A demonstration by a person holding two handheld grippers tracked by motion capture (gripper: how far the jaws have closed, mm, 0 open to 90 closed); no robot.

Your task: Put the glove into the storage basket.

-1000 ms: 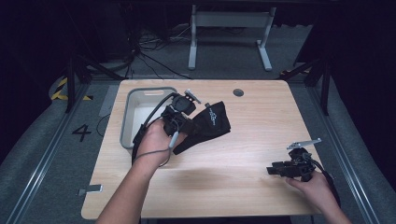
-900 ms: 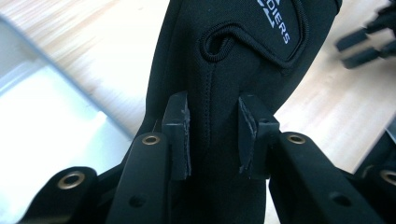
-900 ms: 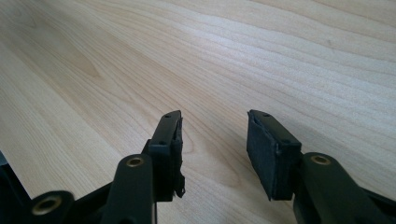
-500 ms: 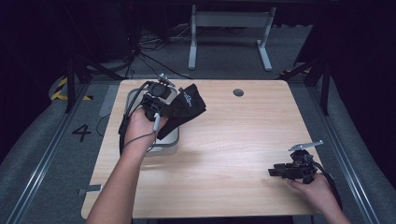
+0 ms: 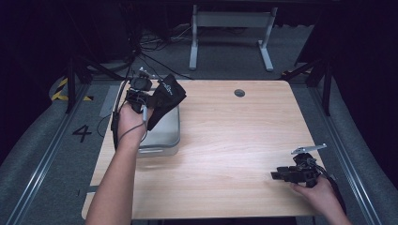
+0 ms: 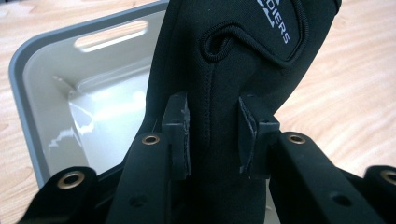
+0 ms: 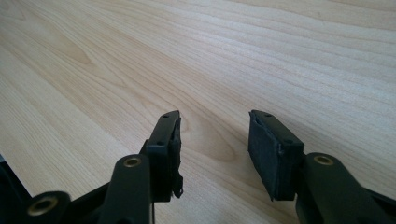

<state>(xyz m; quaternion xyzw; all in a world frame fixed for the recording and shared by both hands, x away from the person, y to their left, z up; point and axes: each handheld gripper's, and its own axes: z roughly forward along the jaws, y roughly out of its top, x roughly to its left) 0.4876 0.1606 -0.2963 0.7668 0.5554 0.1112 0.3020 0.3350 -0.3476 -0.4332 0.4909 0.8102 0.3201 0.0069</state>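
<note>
1. Black neoprene, a soft sleeve or pouch (image 5: 165, 97) with pale printed lettering, is hanging from the left gripper (image 5: 141, 93), and it is now sitting over the grey plastic bin (image 5: 169, 140) at the table's far left corner rather than over the middle of the wooden table (image 5: 234, 154), where it was a second ago.

2. Seen in the left gripper view, the pads (image 6: 177, 135) are pressing on the neoprene sleeve (image 6: 233, 60) from both sides, the jaws standing part-way closed around a bunched fold of it, with the bin's pale inside (image 6: 93, 121) directly behind and below.

3. That shift is meaning the carry is nearly done, I judge: the person's left hand (image 5: 130, 123) is bringing the sleeve across and slightly down, so lowering and letting go into the bin looks like the step coming up.

4. One risk is showing: part of the sleeve is hanging over the bin's right wall, so a release here could leave it draped on the rim.

5. Meanwhile the right gripper (image 5: 281, 175) is resting low at the table's near right corner; its jaws are standing wide apart over bare wood (image 7: 215, 60), having just been opening a little further, with nothing between them.
</note>
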